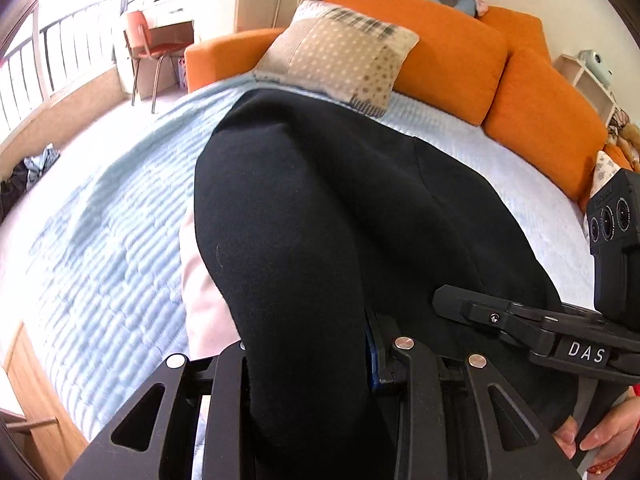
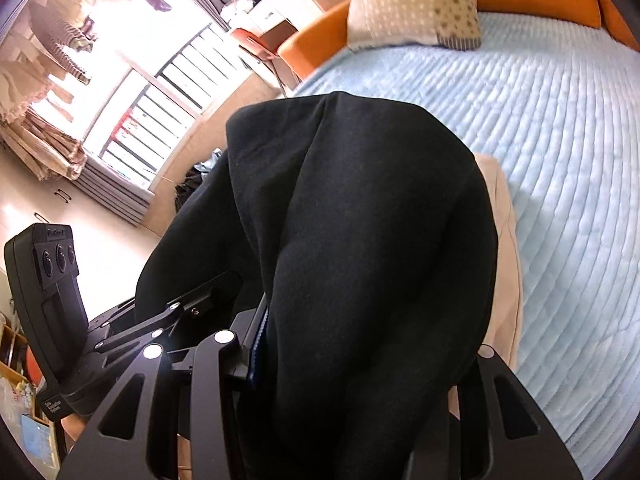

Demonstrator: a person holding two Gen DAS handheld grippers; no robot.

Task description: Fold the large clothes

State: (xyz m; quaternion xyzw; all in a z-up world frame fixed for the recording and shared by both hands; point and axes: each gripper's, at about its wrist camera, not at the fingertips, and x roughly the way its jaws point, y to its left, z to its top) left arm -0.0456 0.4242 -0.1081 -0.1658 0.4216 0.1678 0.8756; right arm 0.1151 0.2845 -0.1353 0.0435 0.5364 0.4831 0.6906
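Observation:
A large black garment (image 1: 320, 200) hangs in thick folds over the light blue quilted bed (image 1: 100, 240). In the left wrist view my left gripper (image 1: 312, 360) is shut on a bunched edge of it. My right gripper (image 1: 520, 320) shows close by at the right, held by a hand (image 1: 600, 440). In the right wrist view the same black garment (image 2: 380, 200) fills the middle, with my right gripper (image 2: 356, 352) shut on it. The left gripper (image 2: 192, 300) sits just to its left there. A pale pink cloth (image 1: 200, 288) (image 2: 504, 240) lies under the black fabric.
A patchwork pillow (image 1: 340, 52) leans on orange cushions (image 1: 452, 52) at the bed's far end. An orange chair (image 1: 152, 44) and desk stand near the window railing (image 1: 60, 52). A dark heap of clothes (image 1: 24, 176) lies on the floor. The wooden bed edge (image 1: 32, 392) shows lower left.

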